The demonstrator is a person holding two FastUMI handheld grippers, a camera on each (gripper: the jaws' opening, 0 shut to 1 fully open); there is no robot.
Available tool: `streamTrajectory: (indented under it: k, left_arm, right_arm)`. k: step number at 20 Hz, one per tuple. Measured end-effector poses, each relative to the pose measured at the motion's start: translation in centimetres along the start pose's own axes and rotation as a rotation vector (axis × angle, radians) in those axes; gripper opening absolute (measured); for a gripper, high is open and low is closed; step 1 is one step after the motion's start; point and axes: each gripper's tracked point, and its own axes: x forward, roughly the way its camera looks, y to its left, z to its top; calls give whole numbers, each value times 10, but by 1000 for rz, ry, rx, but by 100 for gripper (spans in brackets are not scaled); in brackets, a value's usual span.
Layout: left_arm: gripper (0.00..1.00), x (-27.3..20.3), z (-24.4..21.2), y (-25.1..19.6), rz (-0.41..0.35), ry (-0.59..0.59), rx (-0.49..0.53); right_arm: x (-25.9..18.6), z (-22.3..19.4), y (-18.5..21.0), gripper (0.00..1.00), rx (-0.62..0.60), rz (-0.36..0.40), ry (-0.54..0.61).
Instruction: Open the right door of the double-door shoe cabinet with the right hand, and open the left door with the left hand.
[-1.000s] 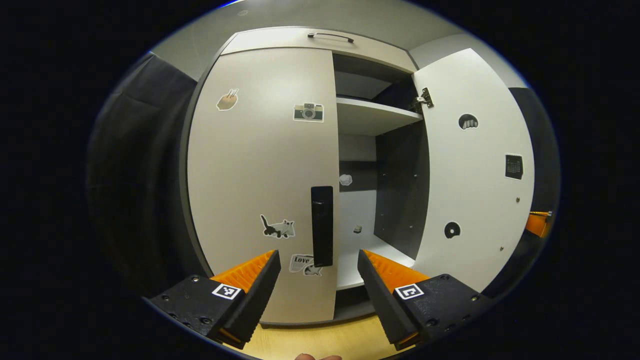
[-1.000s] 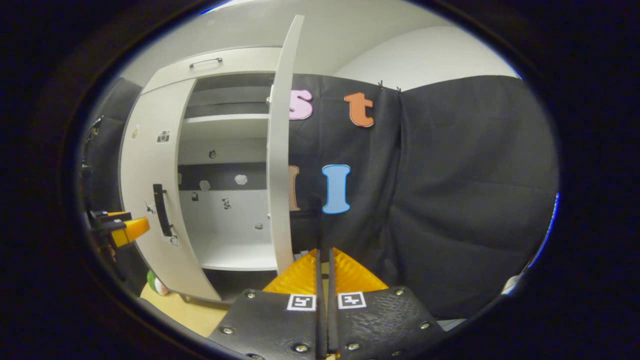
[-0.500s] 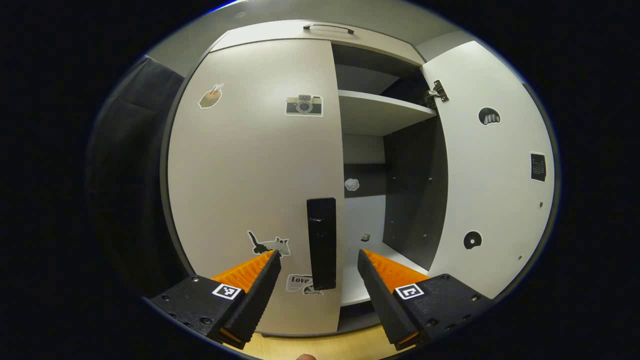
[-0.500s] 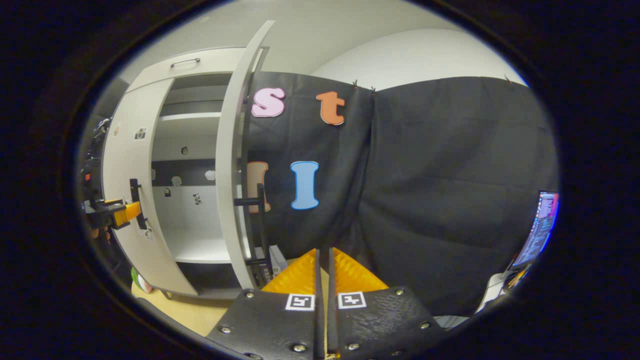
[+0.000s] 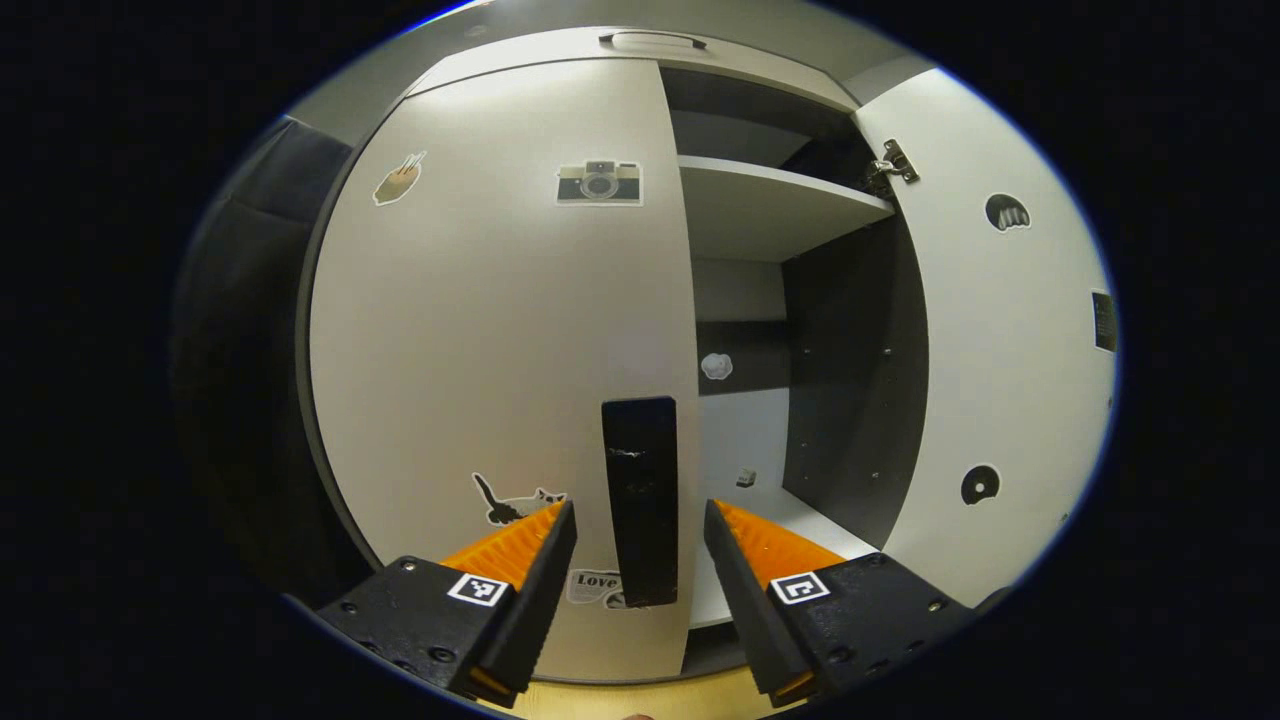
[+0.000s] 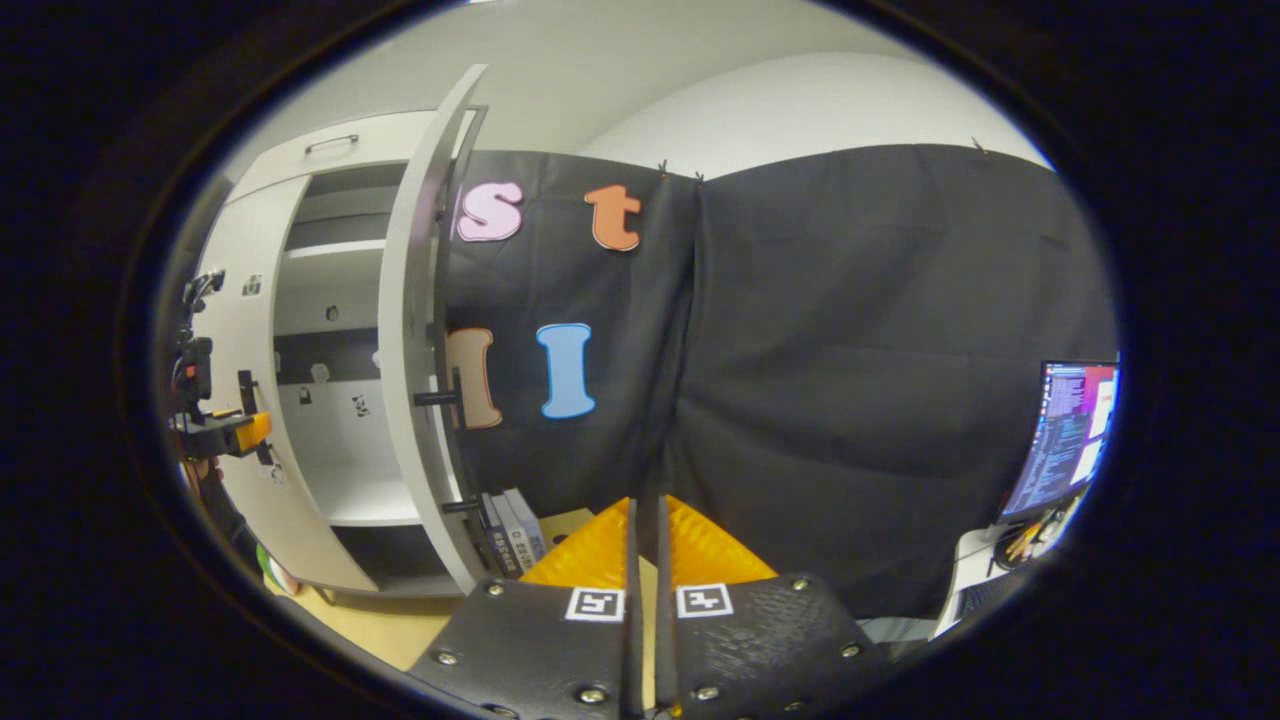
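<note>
The shoe cabinet's left door [image 5: 500,330] is closed, pale grey with stickers, and carries a black vertical handle [image 5: 640,500] at its right edge. My left gripper [image 5: 638,508] is open, its orange fingers [image 5: 510,540] on either side of the handle's lower part, not pressing on it. The right door [image 5: 1000,380] stands swung wide open, showing the shelf [image 5: 770,200] inside. In the right gripper view that door [image 6: 415,330] appears edge-on at the left. My right gripper [image 6: 645,505] is shut on nothing, away from the door. The left gripper [image 6: 235,432] shows far left, at the left door [image 6: 235,300].
A drawer front with a handle [image 5: 650,40] tops the cabinet. Books [image 6: 510,520] stand behind the open right door's foot. A lit monitor [image 6: 1065,430] is at the far right. Wooden floor [image 6: 380,625] lies under the cabinet.
My left gripper has moved closer to the black handle, which now sits between its fingers. The right gripper has turned to the right, away from the open door, bringing the monitor into view.
</note>
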Motion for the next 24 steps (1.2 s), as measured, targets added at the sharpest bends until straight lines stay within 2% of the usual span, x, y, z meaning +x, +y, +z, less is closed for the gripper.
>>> streamTrajectory:
  k: [5,9,11,20,24]
  left_arm:
    - [74,8,-4,-1,3,6,-3]
    - [52,13,-7,-4,-6,13,-9]
    - [35,13,-8,-3,5,17,-2]
    - [22,10,-8,-2,-7,20,-20]
    - [21,2,-8,-2,-32,26,-27]
  right_arm:
    - [-5,2,-4,8,-3,-13,-7]
    - [-4,-6,-3,7,9,-12,12]
    - [-6,-9,-2,8,-1,-14,19]
    - [-16,-13,9,8,0,4,32]
    - [-13,-15,17,7,1,29,39]
